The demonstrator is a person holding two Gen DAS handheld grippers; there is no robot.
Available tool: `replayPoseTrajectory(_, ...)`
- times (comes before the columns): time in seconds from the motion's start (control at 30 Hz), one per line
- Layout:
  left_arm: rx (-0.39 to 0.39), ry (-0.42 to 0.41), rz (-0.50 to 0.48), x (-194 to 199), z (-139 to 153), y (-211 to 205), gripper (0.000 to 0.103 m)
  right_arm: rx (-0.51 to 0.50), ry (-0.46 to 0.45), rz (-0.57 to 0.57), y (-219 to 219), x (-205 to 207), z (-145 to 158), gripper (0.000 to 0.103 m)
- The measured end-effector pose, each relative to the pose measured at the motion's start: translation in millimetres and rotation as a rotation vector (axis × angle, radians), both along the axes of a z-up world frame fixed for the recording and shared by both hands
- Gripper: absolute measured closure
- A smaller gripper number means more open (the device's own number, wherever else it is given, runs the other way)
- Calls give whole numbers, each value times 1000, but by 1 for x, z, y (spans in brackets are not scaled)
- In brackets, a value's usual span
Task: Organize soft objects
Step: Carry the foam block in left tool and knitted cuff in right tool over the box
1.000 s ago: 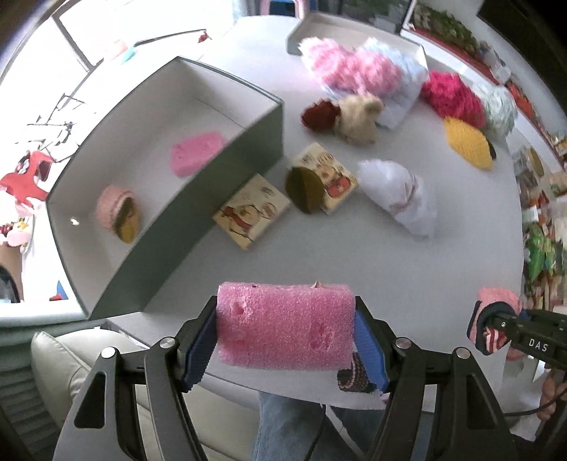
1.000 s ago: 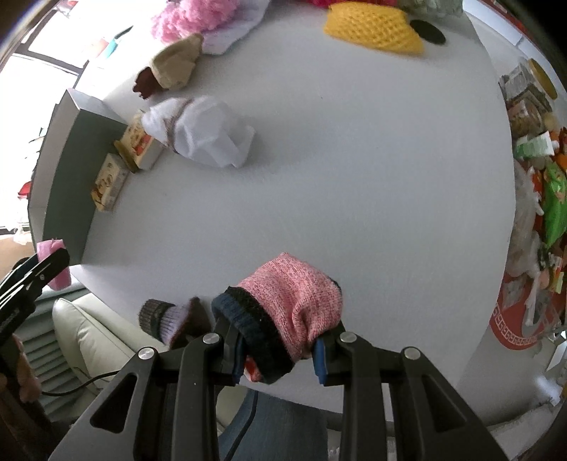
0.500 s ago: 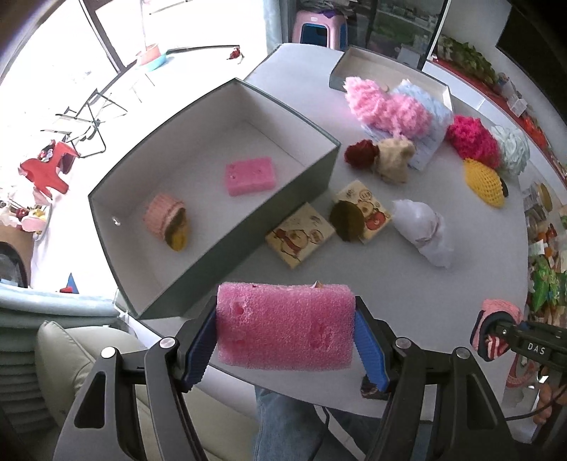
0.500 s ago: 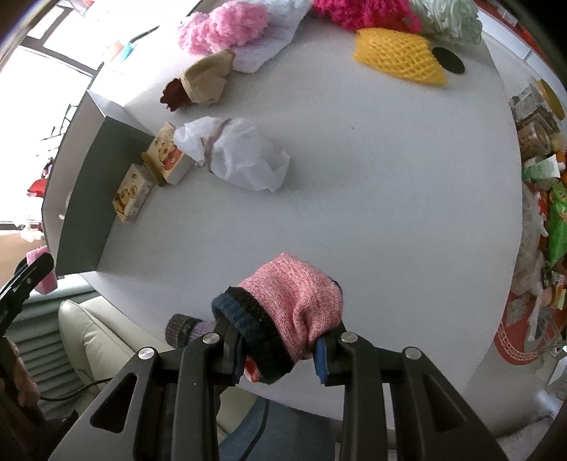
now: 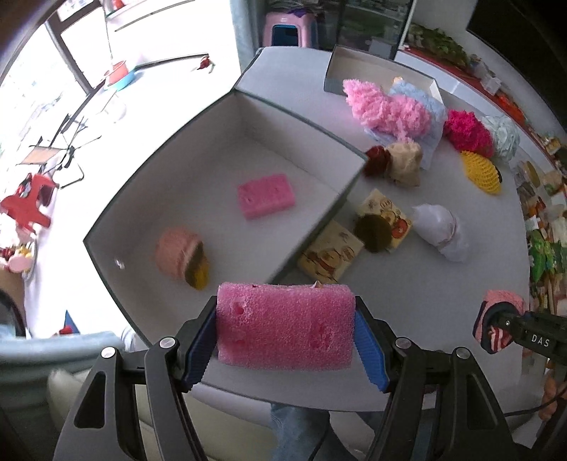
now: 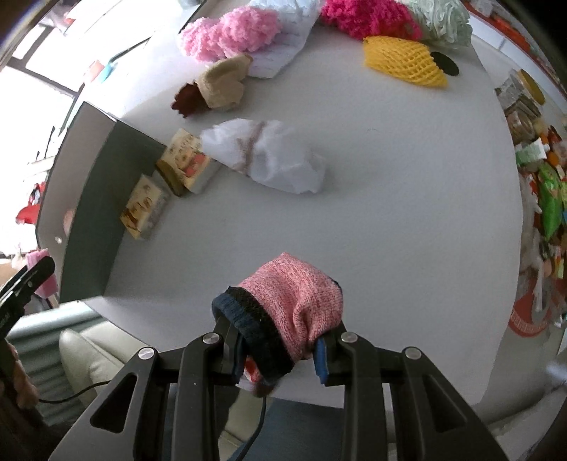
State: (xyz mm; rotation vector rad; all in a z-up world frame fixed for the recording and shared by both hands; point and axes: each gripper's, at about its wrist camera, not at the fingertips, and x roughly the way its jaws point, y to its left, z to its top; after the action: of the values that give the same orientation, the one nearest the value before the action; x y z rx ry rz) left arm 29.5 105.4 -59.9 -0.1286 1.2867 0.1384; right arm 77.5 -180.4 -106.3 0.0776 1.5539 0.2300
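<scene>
My left gripper point(image 5: 285, 331) is clamped on a pink foam sponge point(image 5: 285, 328), held crosswise with its long axis spanning the blue pads, raised above the near edge of the white table point(image 6: 389, 212). My right gripper point(image 6: 280, 349) pinches a pink knit sock with a dark navy cuff point(image 6: 288, 308), bunched between the jaws over the table's near side. Ahead and to the left of the sponge sits the open grey box point(image 5: 319, 227) — already holding a matching pink sponge point(image 5: 265, 195) and a rolled pink sock point(image 5: 180, 257). As I judge it, the left gripper is the nearer one: the box opening lies just beyond its jaws, while the right is well apart from it, off to the side. Outside the box wall lie two cartoon-printed blocks point(image 6: 164, 184), a white bundle point(image 6: 265, 159) and, farther back, fluffy pink yarn point(image 6: 230, 32) and a yellow foam net point(image 6: 404, 62).
</scene>
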Motion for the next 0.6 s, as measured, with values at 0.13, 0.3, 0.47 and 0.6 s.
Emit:
replayPoseTrajectory(0.13,3,-20,-15,5,2,25,32,-5,-24,-16,37,4,11,70)
replayPoseTrajectory(0.3,12,-65,43,4,6,61,32,-38,-71,58,91,16,28,70)
replayPoseTrajectory(0.47,21,-73,125,6,6,95,32,-62,-117,170,150,32,45,70)
replayPoseTrajectory(0.6,26,-77,190,10,4,119,32,-71,-156,271,201,48,57,70)
